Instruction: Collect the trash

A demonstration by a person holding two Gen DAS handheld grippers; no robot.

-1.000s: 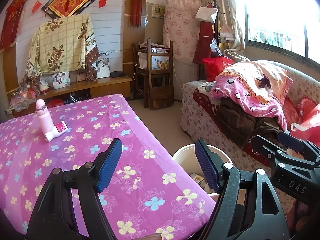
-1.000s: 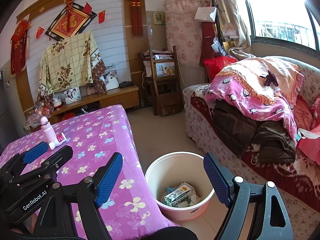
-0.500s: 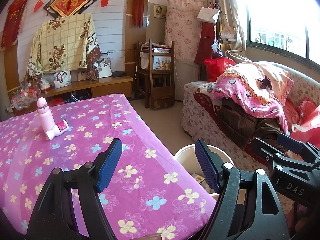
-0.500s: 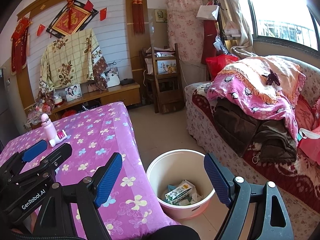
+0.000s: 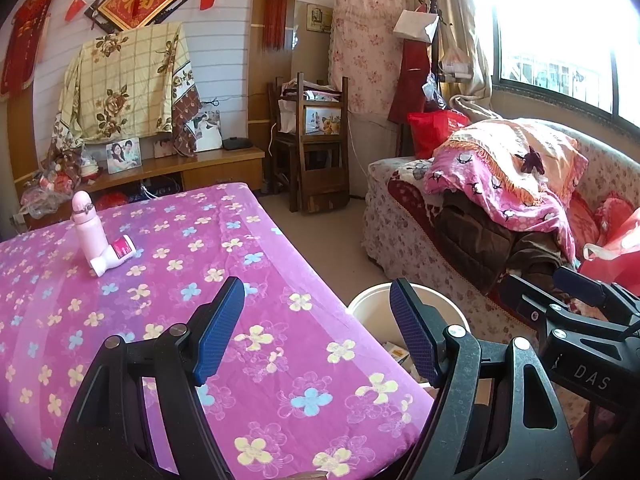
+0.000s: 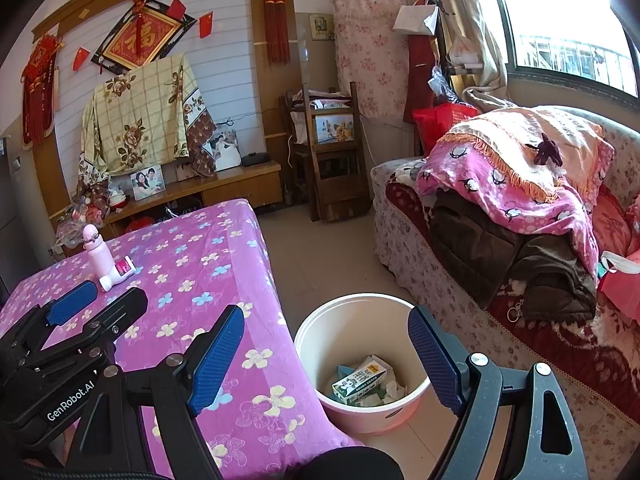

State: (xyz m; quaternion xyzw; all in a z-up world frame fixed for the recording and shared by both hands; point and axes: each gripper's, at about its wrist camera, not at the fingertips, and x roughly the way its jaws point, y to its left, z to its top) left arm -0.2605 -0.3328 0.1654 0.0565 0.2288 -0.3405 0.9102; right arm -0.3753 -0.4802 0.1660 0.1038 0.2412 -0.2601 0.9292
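Note:
A white bucket (image 6: 308, 334) stands on the floor beside the table and holds a green-and-white carton (image 6: 360, 380) and crumpled paper. It also shows in the left wrist view (image 5: 370, 310). My left gripper (image 5: 316, 330) is open and empty over the table's near corner. My right gripper (image 6: 326, 360) is open and empty above the bucket. On the purple flowered tablecloth (image 5: 168, 300), a pink bottle (image 5: 86, 224) stands upright at the far left with a small white-and-pink container (image 5: 114, 255) lying against it.
A sofa (image 6: 500, 240) piled with blankets and clothes runs along the right. A wooden chair (image 5: 316, 152) and a low cabinet (image 5: 192, 168) with photo frames stand at the back wall. Bare floor lies between table and sofa.
Both grippers stay open and empty. The views have shifted slightly, drawing back a little from the table and bucket.

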